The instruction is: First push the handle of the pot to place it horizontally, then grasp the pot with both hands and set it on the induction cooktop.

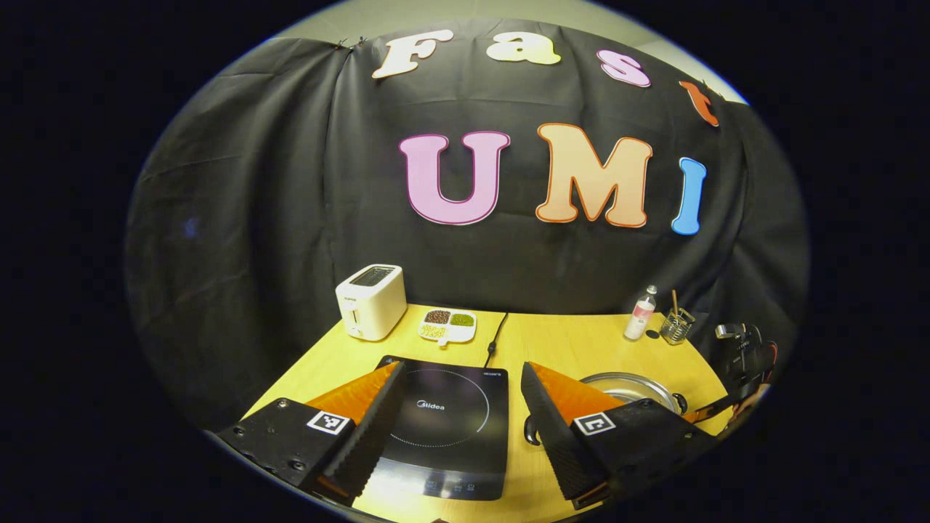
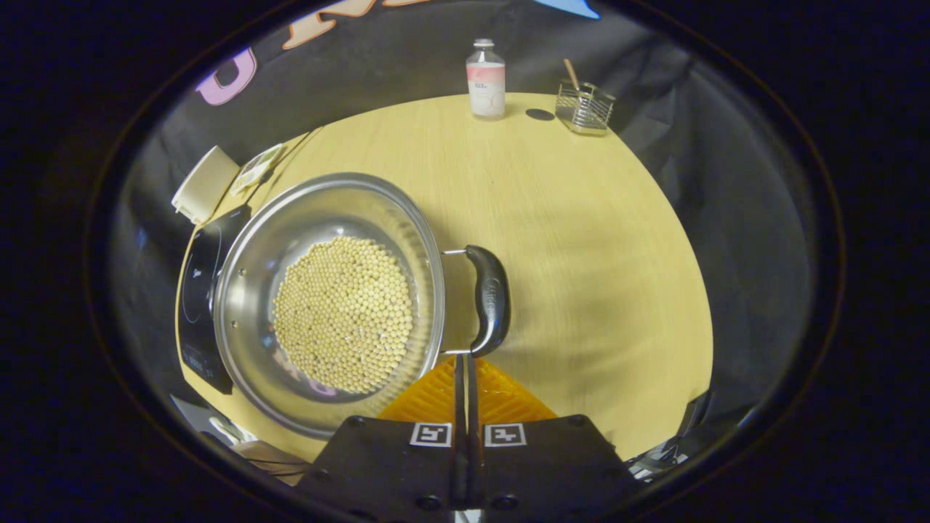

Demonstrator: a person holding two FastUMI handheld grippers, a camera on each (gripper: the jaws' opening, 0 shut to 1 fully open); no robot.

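A steel pot [image 2: 327,305] holding pale beans stands on the wooden table, right of the black induction cooktop [image 2: 200,290]. Its black side handle [image 2: 488,299] faces my right gripper [image 2: 465,361], which is shut with nothing between its fingers; the tips sit at the handle's near end. In the left gripper view my left gripper [image 1: 461,367] hangs open above the cooktop [image 1: 443,425]. The pot [image 1: 632,386] lies to its right, partly hidden behind one finger. The other gripper [image 1: 737,363] shows past the pot at the far right.
A white toaster [image 1: 370,301] and a divided dish of beans [image 1: 448,325] stand behind the cooktop, whose cord [image 1: 496,335] runs to the back. A bottle [image 2: 485,78] and a wire holder [image 2: 585,107] stand at the far table edge.
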